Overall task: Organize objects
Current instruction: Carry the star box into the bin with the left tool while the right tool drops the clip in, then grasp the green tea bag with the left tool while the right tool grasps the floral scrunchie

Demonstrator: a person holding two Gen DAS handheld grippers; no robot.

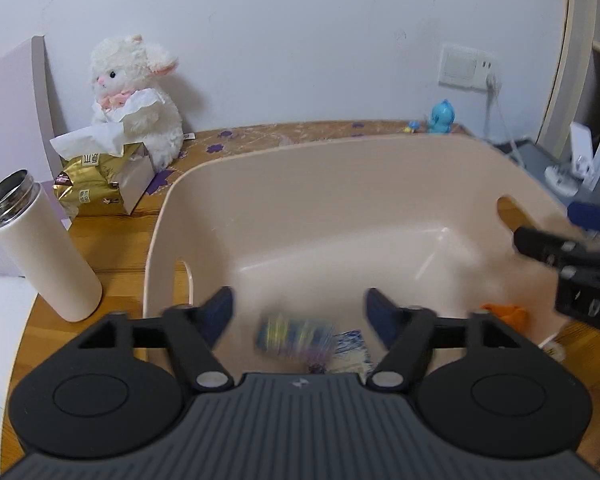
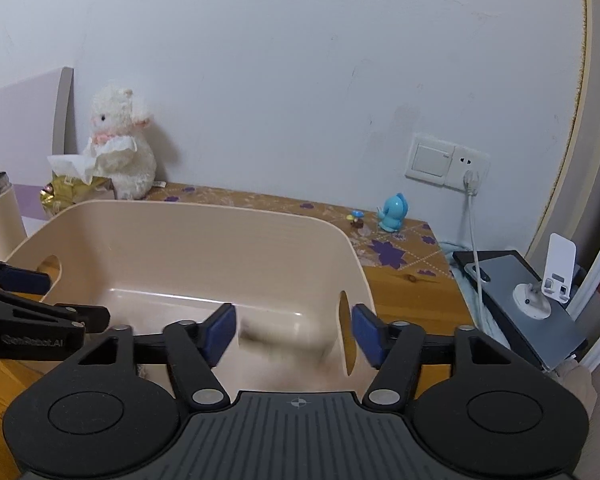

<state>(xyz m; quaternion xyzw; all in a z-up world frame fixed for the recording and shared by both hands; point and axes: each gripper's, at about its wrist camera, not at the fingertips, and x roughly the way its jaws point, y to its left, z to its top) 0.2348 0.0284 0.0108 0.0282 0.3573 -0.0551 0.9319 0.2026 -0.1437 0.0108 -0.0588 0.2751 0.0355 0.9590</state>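
— White wall behind, wooden desk (image 2: 404,292) below. Where does everything sit?

— Biggest is the bin (image 1: 340,184), mid-desk. Both my claws hang over it: the left claw (image 1: 300,312) and the right claw (image 2: 294,336) are spread wide and hold nothing.

— And the objects?

— A blurred pack (image 1: 294,334) lies on the bin floor beside an orange bit (image 1: 508,314).

— Risks?

— I'd say my claws could clash, being near each other. A wide left sweep might topple the lidless flask (image 1: 40,248). Motion blur could spoil my aim.
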